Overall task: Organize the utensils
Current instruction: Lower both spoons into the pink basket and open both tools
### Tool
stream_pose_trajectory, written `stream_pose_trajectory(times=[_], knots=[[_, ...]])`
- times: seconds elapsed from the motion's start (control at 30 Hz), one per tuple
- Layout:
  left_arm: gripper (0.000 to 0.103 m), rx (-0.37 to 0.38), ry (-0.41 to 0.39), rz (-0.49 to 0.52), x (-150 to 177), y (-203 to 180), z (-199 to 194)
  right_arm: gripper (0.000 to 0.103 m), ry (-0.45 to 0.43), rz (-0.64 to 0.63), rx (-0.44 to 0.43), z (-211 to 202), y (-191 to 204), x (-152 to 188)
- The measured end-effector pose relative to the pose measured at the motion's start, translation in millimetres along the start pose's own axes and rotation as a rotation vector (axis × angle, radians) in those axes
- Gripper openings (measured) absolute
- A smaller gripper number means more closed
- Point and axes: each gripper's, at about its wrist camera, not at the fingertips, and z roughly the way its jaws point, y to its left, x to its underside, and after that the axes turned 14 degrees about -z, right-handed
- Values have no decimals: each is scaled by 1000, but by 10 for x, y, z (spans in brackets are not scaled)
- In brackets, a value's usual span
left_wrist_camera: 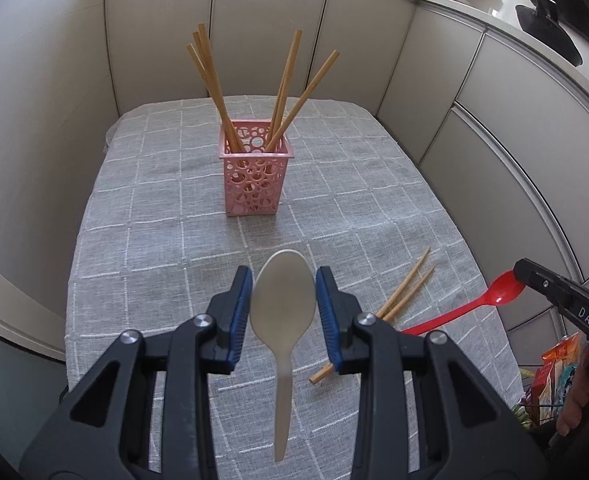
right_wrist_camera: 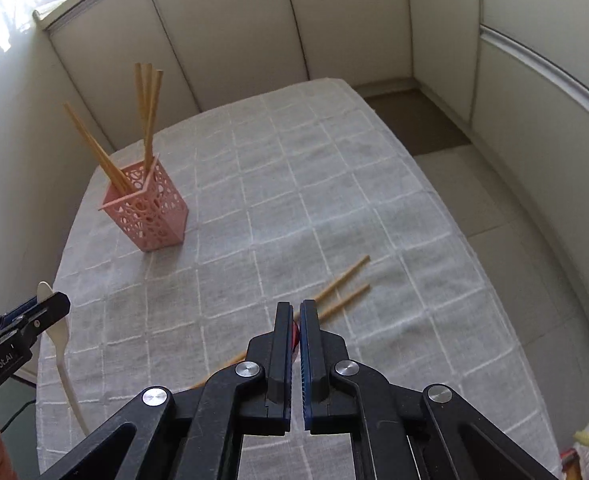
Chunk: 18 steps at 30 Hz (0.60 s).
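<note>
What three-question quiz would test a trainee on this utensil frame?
1. True or false: the left gripper holds a white spoon.
2. What colour is the spoon in the right gripper? A green, B red, C blue.
3. How many chopsticks lie loose on the tablecloth, outside the pink holder?

Key: 1 true; 2 B; 3 two.

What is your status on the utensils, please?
Left gripper holds white spoon; right gripper shut on red spoon. Two chopsticks on table. Holder unobstructed.
</note>
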Motion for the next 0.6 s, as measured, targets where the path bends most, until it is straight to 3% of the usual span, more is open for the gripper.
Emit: stream_pose_trajectory(times=[0.3, 0.6], knots=[[35, 64, -138, -94, -230, 70, -296, 2, -90, -90, -37, -47, 262, -415], [35, 130, -407, -105, -664, -9, -509, 2, -202, -137, -82, -182, 384, -928]])
